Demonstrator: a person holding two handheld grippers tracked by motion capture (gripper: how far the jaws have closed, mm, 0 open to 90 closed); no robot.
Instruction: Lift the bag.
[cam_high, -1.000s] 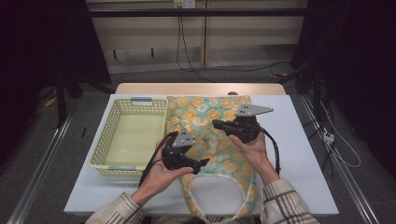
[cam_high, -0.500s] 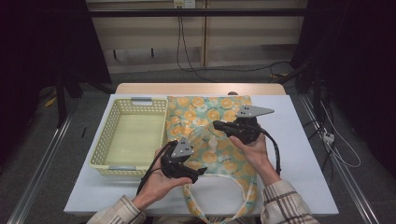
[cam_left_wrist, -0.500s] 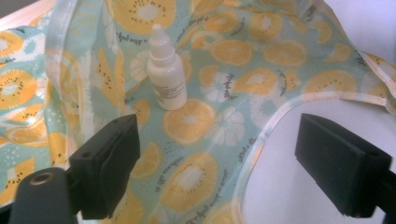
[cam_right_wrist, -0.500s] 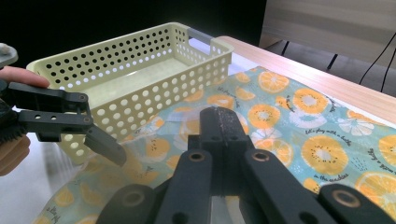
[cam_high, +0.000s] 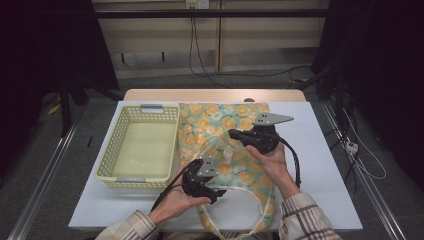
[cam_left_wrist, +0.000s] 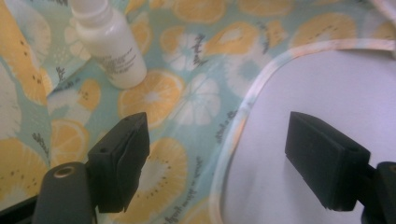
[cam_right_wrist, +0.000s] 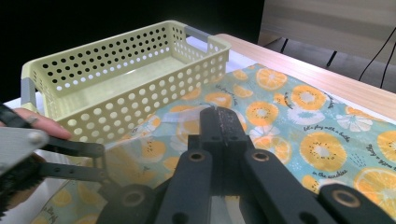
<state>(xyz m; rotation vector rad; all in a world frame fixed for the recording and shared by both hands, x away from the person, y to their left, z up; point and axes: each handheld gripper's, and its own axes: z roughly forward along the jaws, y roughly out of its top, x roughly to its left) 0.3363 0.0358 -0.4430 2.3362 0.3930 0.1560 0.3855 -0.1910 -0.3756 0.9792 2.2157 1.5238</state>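
Note:
A tote bag (cam_high: 220, 117) (cam_right_wrist: 308, 102) printed with orange slices lies flat on the white table (cam_high: 320, 165), its handles toward me. On its fabric (cam_left_wrist: 187, 102) lies a small white bottle (cam_high: 227, 155) (cam_left_wrist: 109, 44). My left gripper (cam_high: 216, 196) (cam_left_wrist: 217, 140) hovers low over the bag's pale trim near the handle. It is open, its jaws have just been closing a little, and only the trim lies beneath the gap, untouched. My right gripper (cam_high: 233, 134) (cam_right_wrist: 224, 123) is shut on the bag's upper layer and holds that edge raised.
A pale yellow perforated basket (cam_high: 142, 117) (cam_right_wrist: 116, 51) stands left of the bag, close to its edge, with nothing visible inside. Bare white table (cam_left_wrist: 317, 79) lies right of the bag and inside the handle loop. Cables trail from both grippers toward me.
My left gripper has sunk and drawn back toward me, from mid-bag to the handle end. The right gripper has stayed where it was.

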